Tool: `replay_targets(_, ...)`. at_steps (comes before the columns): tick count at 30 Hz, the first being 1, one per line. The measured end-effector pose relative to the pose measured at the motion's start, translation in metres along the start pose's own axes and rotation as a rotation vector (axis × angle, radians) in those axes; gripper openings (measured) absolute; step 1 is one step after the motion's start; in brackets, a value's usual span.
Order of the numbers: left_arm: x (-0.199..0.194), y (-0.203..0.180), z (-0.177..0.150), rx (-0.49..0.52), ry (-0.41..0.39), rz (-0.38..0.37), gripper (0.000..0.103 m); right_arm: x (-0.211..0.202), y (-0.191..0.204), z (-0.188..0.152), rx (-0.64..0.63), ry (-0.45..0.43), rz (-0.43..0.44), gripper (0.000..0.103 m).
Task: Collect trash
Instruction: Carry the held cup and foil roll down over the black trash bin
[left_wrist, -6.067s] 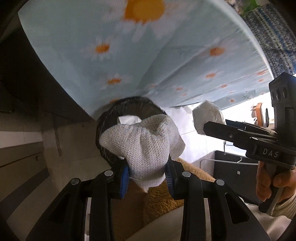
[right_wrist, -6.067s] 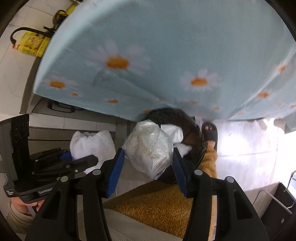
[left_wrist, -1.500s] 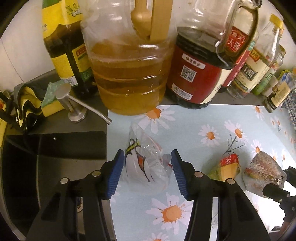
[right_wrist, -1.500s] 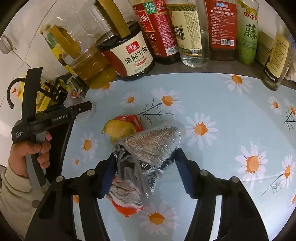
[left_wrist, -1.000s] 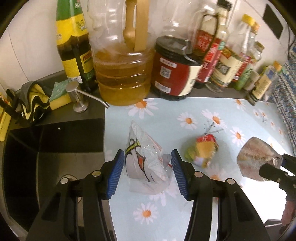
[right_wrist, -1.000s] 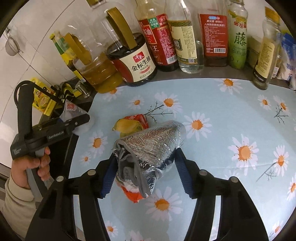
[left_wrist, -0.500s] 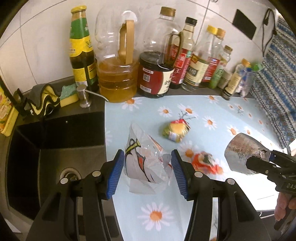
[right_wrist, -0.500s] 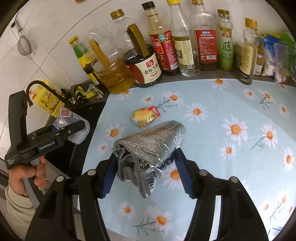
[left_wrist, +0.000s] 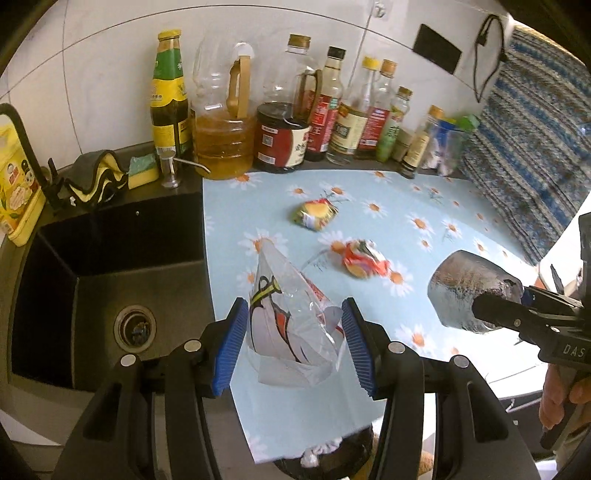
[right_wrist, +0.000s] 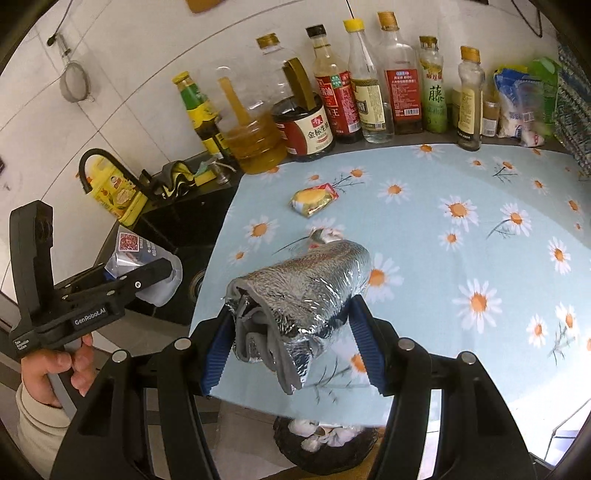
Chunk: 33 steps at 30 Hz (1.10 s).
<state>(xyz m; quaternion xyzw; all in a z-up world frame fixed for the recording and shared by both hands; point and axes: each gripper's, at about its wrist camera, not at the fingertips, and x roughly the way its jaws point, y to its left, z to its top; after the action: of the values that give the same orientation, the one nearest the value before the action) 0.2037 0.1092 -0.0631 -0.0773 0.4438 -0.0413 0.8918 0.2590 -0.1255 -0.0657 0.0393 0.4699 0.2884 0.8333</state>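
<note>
Worktop (right_wrist: 480, 229) w/ daisy-print cover, dark sink (left_wrist: 110, 266) at its left, bottle row (right_wrist: 369, 92) along back wall. Black trash bin (right_wrist: 325, 443) under worktop front edge, white scraps inside. Right claw (right_wrist: 291, 332) clamped on silver foil bag (right_wrist: 303, 291), held above worktop. Left claw (left_wrist: 293, 343) clamped on clear printed plastic bag (left_wrist: 288, 314), near sink edge. Yellow wrapper (left_wrist: 316, 214) & red wrapper (left_wrist: 364, 258) lie on worktop, apart.

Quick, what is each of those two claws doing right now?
Left gripper: closed on a clear printed plastic bag.
Right gripper: closed on a silver foil pouch.
</note>
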Motion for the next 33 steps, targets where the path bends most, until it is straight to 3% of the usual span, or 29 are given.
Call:
replay_targets(15,-0.020,-0.006,-0.081,-0.037,0.037,-0.103,0.050,-0.027,0.027,-0.079,0.061,0.070,0.049,0.061)
replay_targets(33,0.010,-0.021,-0.164,-0.118,0.193,-0.176,0.050,0.014,-0.003,-0.157,0.163,0.248,0.074,0.062)
